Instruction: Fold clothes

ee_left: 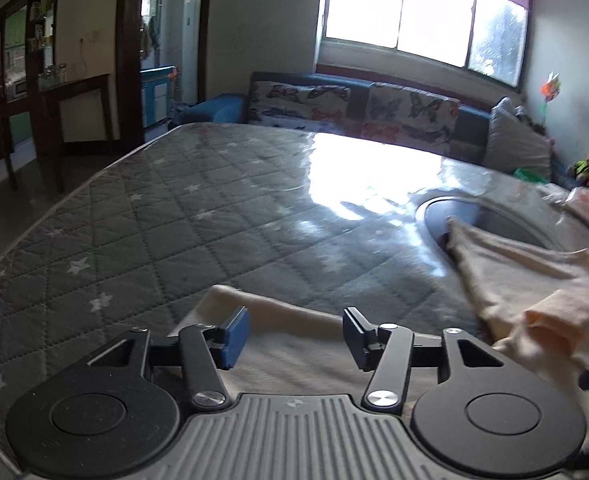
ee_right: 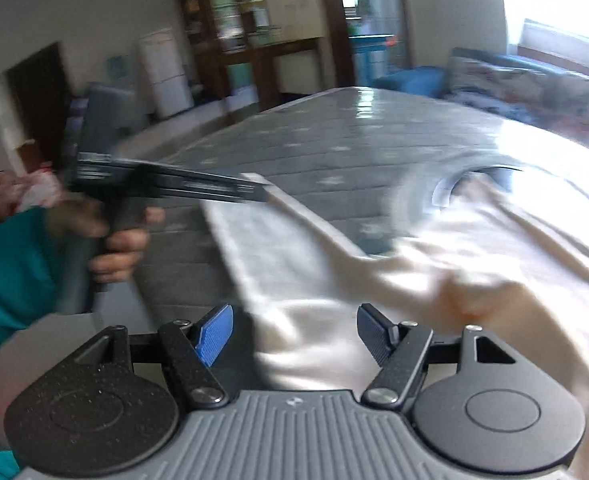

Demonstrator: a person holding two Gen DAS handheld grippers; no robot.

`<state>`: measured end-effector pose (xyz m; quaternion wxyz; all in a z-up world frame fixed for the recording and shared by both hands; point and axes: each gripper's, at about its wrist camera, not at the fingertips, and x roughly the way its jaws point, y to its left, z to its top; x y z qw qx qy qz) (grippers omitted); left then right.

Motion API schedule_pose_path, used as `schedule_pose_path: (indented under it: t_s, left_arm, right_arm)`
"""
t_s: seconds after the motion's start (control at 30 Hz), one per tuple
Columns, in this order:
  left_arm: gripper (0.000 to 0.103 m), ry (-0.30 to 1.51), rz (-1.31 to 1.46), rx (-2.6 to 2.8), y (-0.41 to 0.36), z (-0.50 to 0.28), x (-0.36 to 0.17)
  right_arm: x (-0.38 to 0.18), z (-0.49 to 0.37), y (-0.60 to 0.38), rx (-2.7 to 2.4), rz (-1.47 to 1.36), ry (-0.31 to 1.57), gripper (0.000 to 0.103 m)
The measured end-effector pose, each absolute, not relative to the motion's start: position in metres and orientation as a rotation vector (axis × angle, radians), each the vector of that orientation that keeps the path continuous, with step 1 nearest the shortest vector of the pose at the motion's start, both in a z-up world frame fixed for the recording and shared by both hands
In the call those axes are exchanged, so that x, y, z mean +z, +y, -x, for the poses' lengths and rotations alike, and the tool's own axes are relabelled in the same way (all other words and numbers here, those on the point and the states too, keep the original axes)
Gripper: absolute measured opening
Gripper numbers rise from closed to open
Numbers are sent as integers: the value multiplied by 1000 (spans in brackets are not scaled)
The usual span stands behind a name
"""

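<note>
Both tongs stand with pads spread wide and nothing between them: the left tongs [ee_left: 290, 338] hover over the near hem of the cream garment [ee_left: 514, 280], the right tongs [ee_right: 294, 334] over its bunched middle. That garment lies loosely spread on the mattress [ee_left: 174, 216], its far end draped over a metal basin [ee_left: 490, 216]. Risks, I judge: the mattress's glossy plastic cover may let cloth slide when pulled, dragging could tip the basin, and a thin hem may slip from the pads. Beyond the mattress sit a butterfly-print sofa [ee_left: 354, 108] and a bright window [ee_left: 422, 16].
</note>
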<state>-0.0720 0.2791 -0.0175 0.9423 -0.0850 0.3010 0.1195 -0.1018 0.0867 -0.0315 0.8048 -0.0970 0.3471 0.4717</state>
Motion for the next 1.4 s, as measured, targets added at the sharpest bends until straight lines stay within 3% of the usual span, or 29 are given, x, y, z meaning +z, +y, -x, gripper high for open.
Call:
schedule_pose_path:
  t_s: [0.27,0.5,0.57,0.67,1.2,1.4]
  left_arm:
    - [70,574,152,85,231,73,-2]
    - [75,601,127,-51,194,73,-3]
    - [76,618,107,-84,182,73,-6]
    - [77,636,94,-145,160,76,-12]
    - [80,666,-48,-492,33,59,-23]
    - [80,689,-106,-603,-2,59,-29]
  right_arm:
    - [-34,62,41,785,135,740,60]
    - [-43,40,52,723,212,719,40]
    - [-47,36,55,722,221,717,22]
    - [-48,31,52,710,178,716,9]
    - [18,57,-85,470,54,495,7]
    - [15,71,-144,319,53,500,7]
